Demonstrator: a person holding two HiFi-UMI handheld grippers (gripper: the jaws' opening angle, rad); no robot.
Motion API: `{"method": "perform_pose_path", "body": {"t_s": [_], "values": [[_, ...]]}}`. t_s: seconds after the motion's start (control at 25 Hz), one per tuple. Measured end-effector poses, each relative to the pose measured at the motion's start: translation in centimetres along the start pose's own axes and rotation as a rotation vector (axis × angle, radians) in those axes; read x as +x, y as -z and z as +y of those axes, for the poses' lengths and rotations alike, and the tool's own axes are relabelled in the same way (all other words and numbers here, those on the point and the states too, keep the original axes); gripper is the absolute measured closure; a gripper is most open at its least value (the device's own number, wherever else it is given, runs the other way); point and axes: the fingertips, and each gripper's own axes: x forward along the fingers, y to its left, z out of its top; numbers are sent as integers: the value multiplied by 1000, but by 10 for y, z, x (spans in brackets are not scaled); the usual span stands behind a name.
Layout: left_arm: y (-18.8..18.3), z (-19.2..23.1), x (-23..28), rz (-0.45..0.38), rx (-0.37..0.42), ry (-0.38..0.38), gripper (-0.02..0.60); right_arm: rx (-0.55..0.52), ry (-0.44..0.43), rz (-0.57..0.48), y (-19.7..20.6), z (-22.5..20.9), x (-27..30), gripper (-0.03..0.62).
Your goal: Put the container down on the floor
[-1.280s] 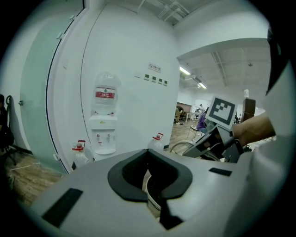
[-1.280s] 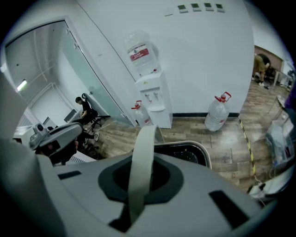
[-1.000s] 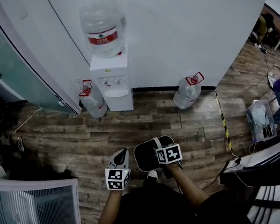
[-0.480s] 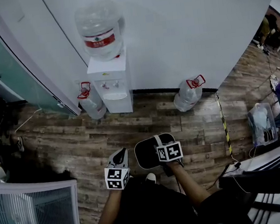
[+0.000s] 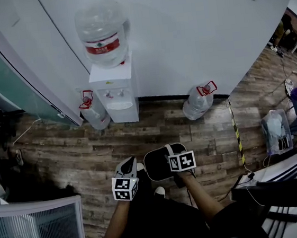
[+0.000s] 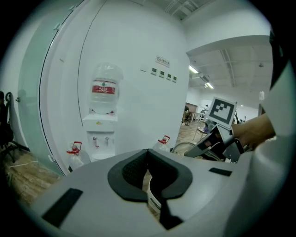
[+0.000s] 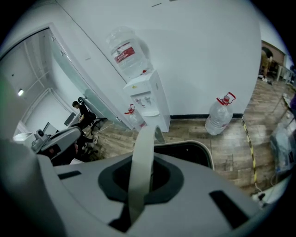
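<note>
Container (image 5: 155, 165) hung over the wooden floor (image 5: 203, 128), just ahead of the person's shoes. Right gripper (image 7: 141, 178) was clamped on the container's pale handle (image 7: 143, 139), with both jaws pressed against the strap. Left gripper (image 6: 148, 155) was positioned just beside the container, with its jaws together and nothing between them.

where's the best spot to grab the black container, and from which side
Take the thin white handle that arches over its open top, coming from above. The container has a body that looks too broad for a claw, but the flat strap fits between the pads. The right claw is shut on it this way, with the container hanging below.
</note>
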Motion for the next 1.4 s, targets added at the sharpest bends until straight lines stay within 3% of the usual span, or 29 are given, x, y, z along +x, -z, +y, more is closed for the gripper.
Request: {"method": "perform_pose_path", "body": {"t_s": [0.6,1.04,1.4], "values": [[-56,62,104,-5,10,114,568,84,57,-32,-93,-20,40,583],[-72,136,133,-11,13,129,568,130,99,-72,-159,-11,66,583],[-80,163,135,-47,-12,128,568,168,103,-110,-191,0,64,582]]}}
